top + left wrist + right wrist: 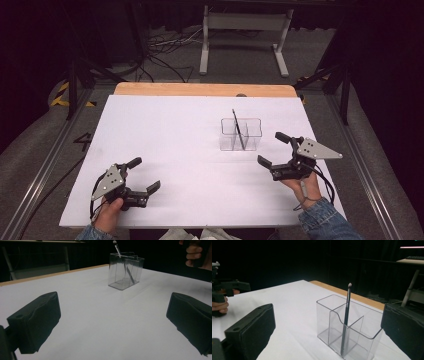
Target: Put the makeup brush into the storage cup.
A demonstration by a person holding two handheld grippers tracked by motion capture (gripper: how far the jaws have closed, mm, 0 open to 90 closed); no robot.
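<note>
- Your left gripper [145, 174] sits nearest you, well to the near left of the clear organiser [241, 134], low over the white table [165, 130]. Its 2 jaws stand wide apart with nothing between them.
- In the left gripper view, that gripper [112, 322] looks across bare white surface toward the organiser [125, 271], which stands well beyond the jaws and apart from them.
- Your right gripper [274, 149] is just to the near right of the organiser, close beside it but not touching. Its 2 jaws are also spread wide and hold nothing.
- In the right gripper view, the organiser [348, 327] stands between and just past the jaw tips of that gripper [329, 332]; your left hand [219, 305] shows far off to the organiser's left.
- The organiser is a clear plastic box with divider walls inside, standing upright on the table.
- The makeup brush [238, 129] stands in the organiser, against the middle divider, handle down and leaning slightly. Its pale tip [349, 285] rises above the organiser's rim.
- Beyond the organiser, the table's wooden edge [200, 89] runs along the far side.
</note>
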